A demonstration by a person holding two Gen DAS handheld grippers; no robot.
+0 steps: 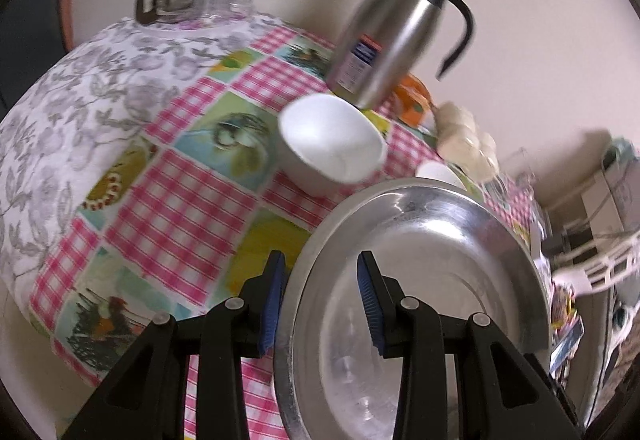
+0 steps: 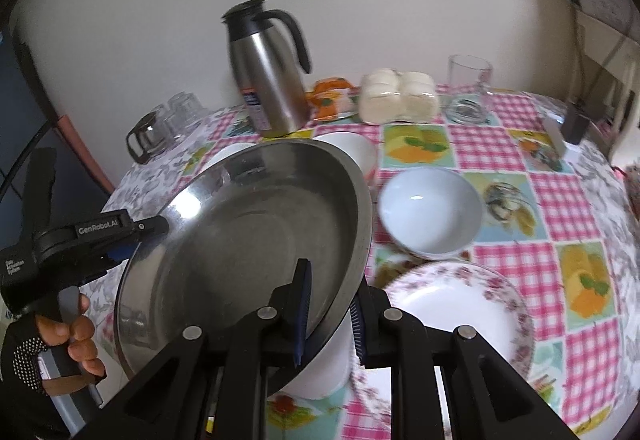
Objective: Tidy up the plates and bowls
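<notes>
Checkered tablecloth (image 2: 560,196); steel plate (image 2: 248,240) tilted, rim clamped by left tool (image 2: 132,240), right tool (image 2: 330,314).

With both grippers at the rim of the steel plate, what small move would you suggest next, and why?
Probably lower the steel plate level onto the floral plate to stack them. It is tilted above the table, the left gripper and right gripper straddling opposite rims, with the white bowl just beyond, so keep clear of it.

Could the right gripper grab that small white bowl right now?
Probably not yet: the right gripper has its fingers straddling the steel plate's rim, so it is busy. The white bowl itself sits uncovered beside it.
</notes>
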